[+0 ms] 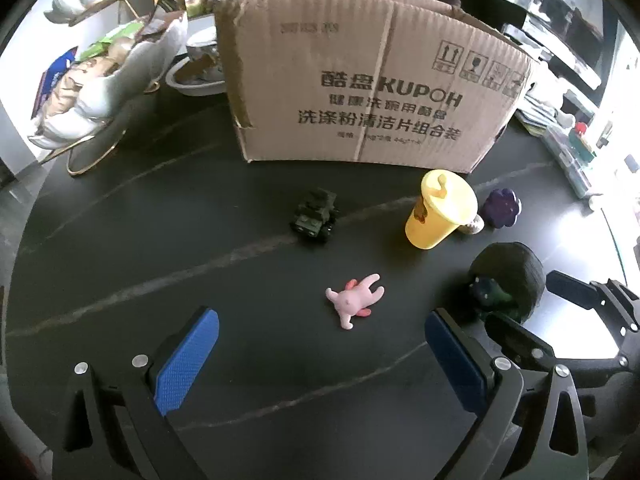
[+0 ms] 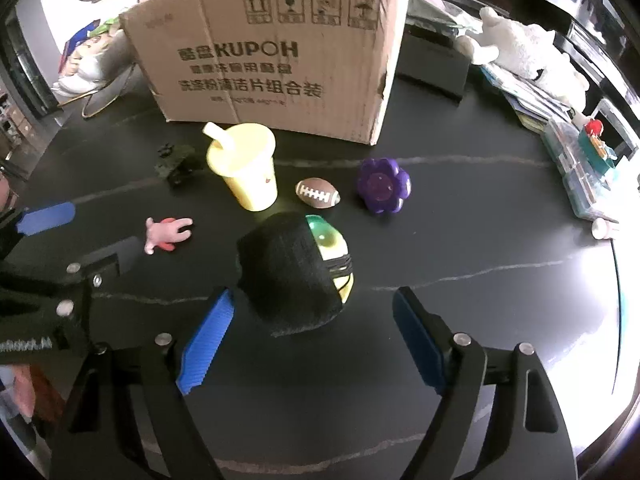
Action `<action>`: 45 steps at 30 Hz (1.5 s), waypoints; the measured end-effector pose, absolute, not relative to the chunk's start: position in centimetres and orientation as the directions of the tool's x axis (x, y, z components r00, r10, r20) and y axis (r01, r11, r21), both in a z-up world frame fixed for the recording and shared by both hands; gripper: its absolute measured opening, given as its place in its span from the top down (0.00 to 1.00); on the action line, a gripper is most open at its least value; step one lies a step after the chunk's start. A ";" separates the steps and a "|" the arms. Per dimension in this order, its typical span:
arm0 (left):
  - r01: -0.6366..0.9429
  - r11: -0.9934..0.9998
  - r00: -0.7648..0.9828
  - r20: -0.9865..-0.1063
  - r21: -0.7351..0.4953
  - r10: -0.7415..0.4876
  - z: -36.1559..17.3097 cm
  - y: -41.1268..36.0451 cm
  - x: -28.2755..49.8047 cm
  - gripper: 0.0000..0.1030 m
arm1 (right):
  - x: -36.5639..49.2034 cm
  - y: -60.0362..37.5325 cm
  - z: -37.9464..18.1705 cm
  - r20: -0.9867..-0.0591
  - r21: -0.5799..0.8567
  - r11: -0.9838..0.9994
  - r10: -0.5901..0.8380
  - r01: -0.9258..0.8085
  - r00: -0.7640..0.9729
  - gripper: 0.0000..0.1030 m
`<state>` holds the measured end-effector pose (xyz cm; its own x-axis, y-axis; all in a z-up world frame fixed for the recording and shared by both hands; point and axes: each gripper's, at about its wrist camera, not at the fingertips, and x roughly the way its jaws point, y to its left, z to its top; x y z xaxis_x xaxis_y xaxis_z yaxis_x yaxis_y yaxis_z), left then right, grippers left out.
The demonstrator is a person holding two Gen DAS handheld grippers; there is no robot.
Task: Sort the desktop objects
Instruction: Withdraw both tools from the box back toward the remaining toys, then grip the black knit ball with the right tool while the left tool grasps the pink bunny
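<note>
My left gripper (image 1: pixel 320 354) gapes empty before the small pink rubber figure (image 1: pixel 354 296). My right gripper (image 2: pixel 310 336), also wide and empty, faces the black-wrapped green ball (image 2: pixel 296 270); the yellow straw cup (image 2: pixel 246 166), toy football (image 2: pixel 318 193) and brown cardboard box (image 2: pixel 276 52) crowd behind.

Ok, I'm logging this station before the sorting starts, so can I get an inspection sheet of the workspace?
Surface: dark table with pale veins; glare at the right edge.
Job's things: cardboard box upright at the back; yellow cup with straw, green toy truck, pink figure, toy football, purple flower toy, black-wrapped ball toy, all apart on the table.
Clutter: bowl and snack bags at the left, white plush and plastic cases at the right.
Grippers: left gripper open, empty; right gripper open, ball toy just ahead of its fingers.
Cables: nothing seen.
Surroundings: shelving behind, too blurred to detail.
</note>
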<state>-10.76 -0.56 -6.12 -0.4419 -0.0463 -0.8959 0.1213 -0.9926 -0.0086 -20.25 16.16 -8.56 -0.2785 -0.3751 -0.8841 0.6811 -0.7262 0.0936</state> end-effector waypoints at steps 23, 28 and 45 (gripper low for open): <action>0.127 -0.992 -0.405 -0.913 -0.004 -0.048 -8.0 -1.1 -12.1 0.02 | -20.4 14.9 -9.7 -0.894 0.073 -0.706 -0.360 0.704 -0.268 0.45; 0.116 -0.993 -0.409 -0.910 0.020 -0.066 -8.1 -0.6 -11.8 0.12 | -20.1 15.3 -9.4 -0.894 0.078 -0.710 -0.361 0.699 -0.267 0.45; 0.109 -0.994 -0.397 -0.917 0.002 -0.046 -9.7 -0.1 -11.1 0.22 | -19.8 16.6 -8.7 -0.894 0.073 -0.725 -0.351 0.685 -0.277 0.45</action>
